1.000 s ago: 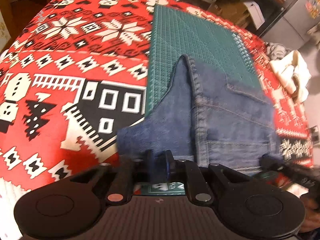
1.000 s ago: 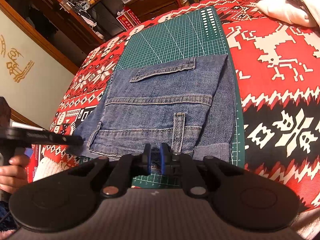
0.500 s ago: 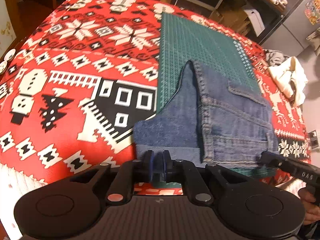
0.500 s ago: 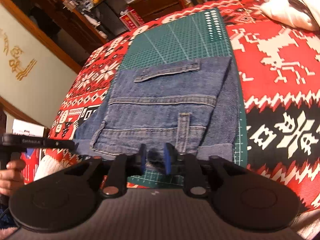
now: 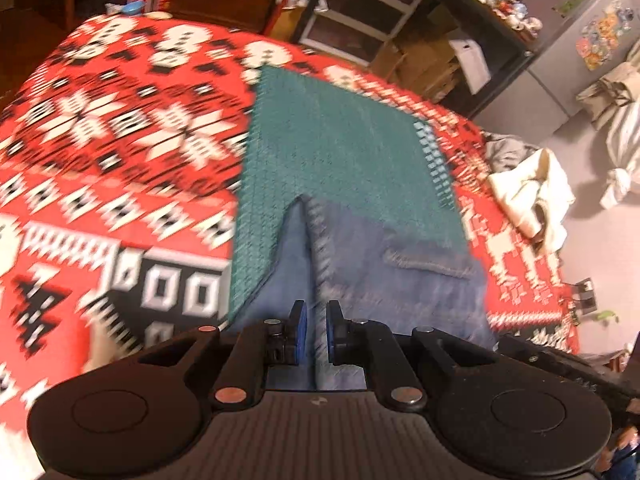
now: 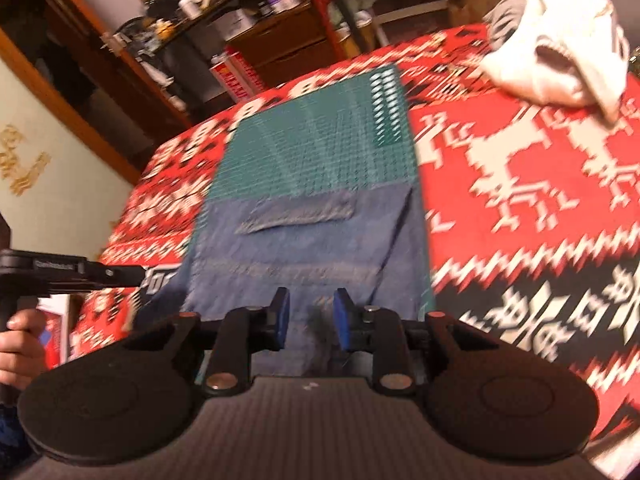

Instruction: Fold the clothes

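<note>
Your folded jeans [image 5: 400, 280] lie on the green mat [image 5: 340, 152], at its near end, on the red blanket [image 5: 120, 140]. Both jaws are open and hold nothing: the left gripper [image 5: 313, 336] and the right gripper [image 6: 308, 316] hang right over the near edge. If you bump or snag that edge, the fold could come undone.
</note>
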